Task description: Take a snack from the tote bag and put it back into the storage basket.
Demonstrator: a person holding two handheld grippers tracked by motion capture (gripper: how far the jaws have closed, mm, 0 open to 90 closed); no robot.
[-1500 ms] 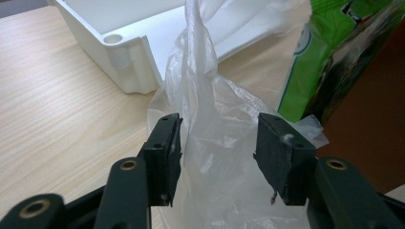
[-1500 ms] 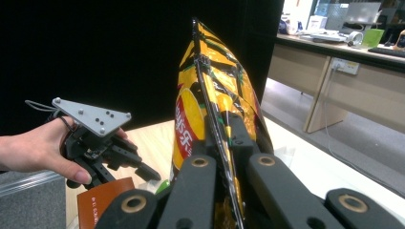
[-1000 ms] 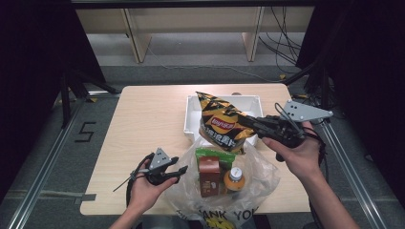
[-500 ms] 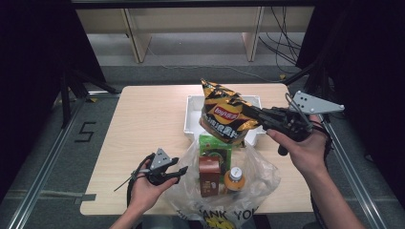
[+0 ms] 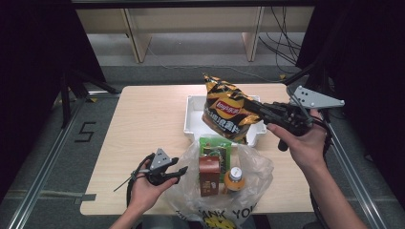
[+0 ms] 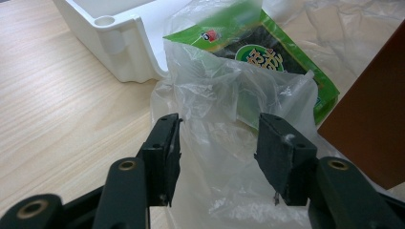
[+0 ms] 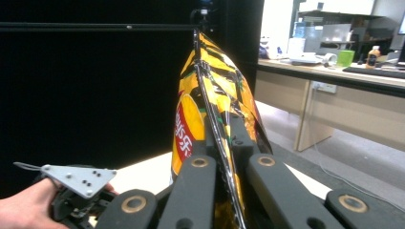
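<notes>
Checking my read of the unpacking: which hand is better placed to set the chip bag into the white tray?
Right. The right tool is already clamped on the chip bag, holding it above the white tray. The left tool sits open at the plastic bag.

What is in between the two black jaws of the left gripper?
Crinkled clear plastic of the bag lies between the left gripper's open jaws, with a green packet behind it, in the left gripper view.

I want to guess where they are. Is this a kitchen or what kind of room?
Probably a lab or office workroom, not a kitchen. The table sits between dark curtains, cables trail on the floor, and the right gripper view shows office desks.
</notes>
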